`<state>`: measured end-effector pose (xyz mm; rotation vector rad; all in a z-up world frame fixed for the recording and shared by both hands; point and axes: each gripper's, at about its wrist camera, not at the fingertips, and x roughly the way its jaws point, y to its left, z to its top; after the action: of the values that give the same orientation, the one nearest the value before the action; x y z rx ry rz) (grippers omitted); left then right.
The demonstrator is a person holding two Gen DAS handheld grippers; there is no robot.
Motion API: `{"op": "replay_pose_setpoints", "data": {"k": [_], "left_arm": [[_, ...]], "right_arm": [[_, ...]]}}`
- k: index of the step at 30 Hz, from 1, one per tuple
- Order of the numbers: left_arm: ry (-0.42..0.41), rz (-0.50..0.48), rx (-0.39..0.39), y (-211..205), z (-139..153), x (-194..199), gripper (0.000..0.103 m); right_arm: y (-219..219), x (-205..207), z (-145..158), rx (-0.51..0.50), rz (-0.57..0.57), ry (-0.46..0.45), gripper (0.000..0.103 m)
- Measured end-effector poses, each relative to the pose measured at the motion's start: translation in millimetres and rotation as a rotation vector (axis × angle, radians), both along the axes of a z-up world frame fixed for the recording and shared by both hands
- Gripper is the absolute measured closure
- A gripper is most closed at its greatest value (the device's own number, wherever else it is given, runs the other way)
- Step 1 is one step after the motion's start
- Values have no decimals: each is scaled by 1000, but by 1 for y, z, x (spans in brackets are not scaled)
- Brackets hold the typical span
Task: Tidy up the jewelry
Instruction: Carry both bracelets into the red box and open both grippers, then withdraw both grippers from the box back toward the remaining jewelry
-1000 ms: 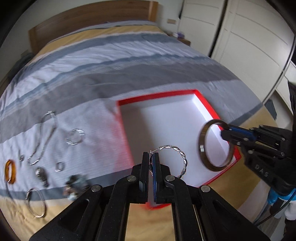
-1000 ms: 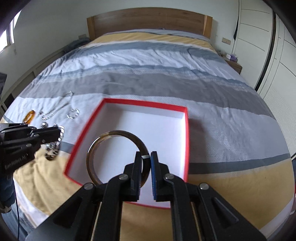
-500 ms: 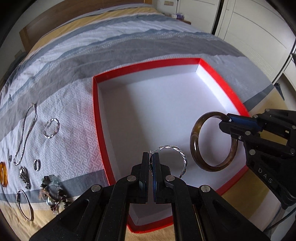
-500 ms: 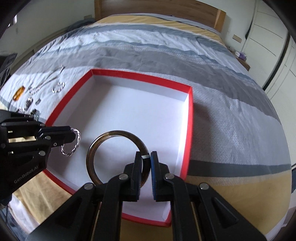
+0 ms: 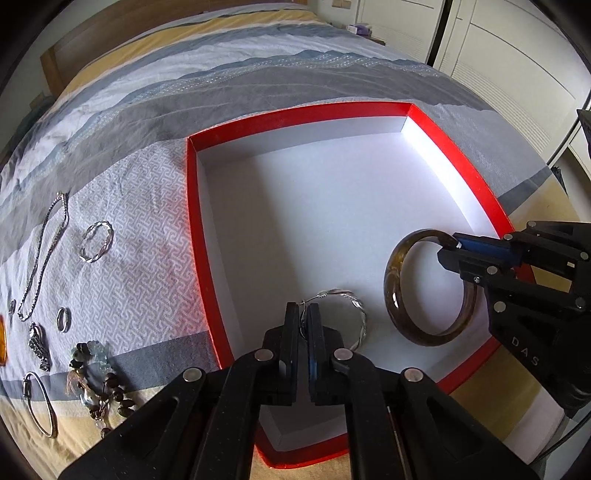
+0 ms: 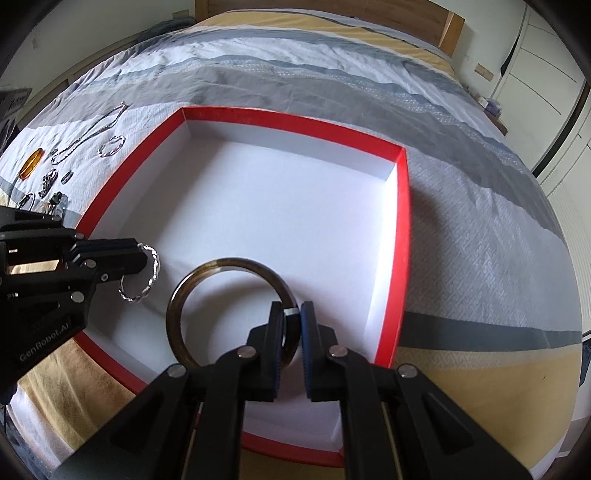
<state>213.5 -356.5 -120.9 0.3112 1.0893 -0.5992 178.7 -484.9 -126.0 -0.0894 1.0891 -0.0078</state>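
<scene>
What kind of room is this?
Most likely a bedroom: a big bed with a striped bedspread, a wooden headboard, and white wardrobe doors beside it.

The shallow cardboard box (image 5: 195, 221) is red on its rim and white inside. The striped bed cover (image 6: 461, 184) has grey, white, blue and yellow bands. The round stone bangle (image 5: 397, 291) is brown. The twisted metal hoop (image 6: 147, 280) is silver.
</scene>
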Motion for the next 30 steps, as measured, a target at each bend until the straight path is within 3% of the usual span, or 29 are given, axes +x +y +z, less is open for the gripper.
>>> {"op": "replay_pose_setpoints", "data": {"k": [10, 11, 13, 16, 30], "left_arm": [[1, 4, -10, 6, 5, -13, 96], [5, 1, -15, 5, 7, -14, 93], [12, -7, -30, 5, 11, -18, 84], [-11, -8, -36, 9, 22, -25, 68], [-165, -10, -108, 57, 112, -79, 67]], "right_arm": [[-3, -6, 5, 27, -33, -8, 92], [-4, -8, 8, 27, -37, -13, 90], [-5, -11, 13, 27, -48, -25, 76], [-7, -20, 25, 26, -67, -49, 72], [-8, -80, 94, 117, -170, -180, 68]]}}
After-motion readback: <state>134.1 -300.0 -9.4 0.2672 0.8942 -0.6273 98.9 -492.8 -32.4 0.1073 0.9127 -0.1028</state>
